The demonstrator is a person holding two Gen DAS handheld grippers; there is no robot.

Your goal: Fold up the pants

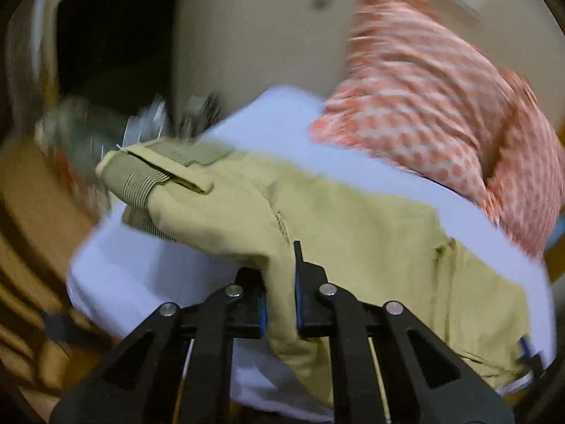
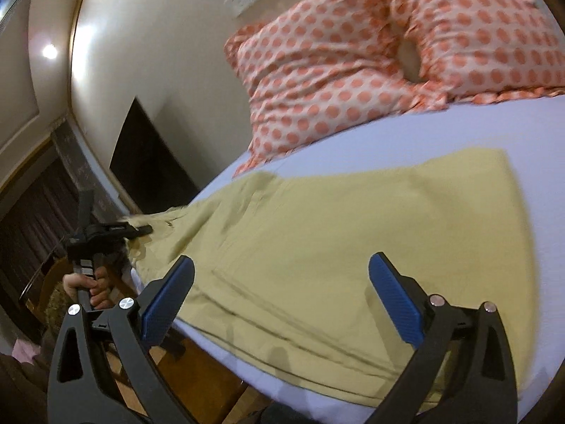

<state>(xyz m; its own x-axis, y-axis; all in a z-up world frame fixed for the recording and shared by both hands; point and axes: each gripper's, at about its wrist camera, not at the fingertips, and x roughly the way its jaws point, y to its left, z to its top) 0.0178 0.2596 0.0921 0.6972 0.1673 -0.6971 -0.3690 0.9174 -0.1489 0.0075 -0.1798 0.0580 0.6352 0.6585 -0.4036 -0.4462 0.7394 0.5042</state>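
Bed (image 2: 494, 183): pale sheet, wooden frame. Pillows (image 2: 353, 81): two, orange-dotted, at the head by the wall. Pants (image 2: 317, 240): khaki, spread across the sheet, waistband end raised off the bed's edge. Left hand-held gripper (image 1: 280, 304): jaws clamped on a pants fold near the waistband. Right hand-held gripper (image 2: 282, 300): jaws wide apart, holding nothing, above the pants.
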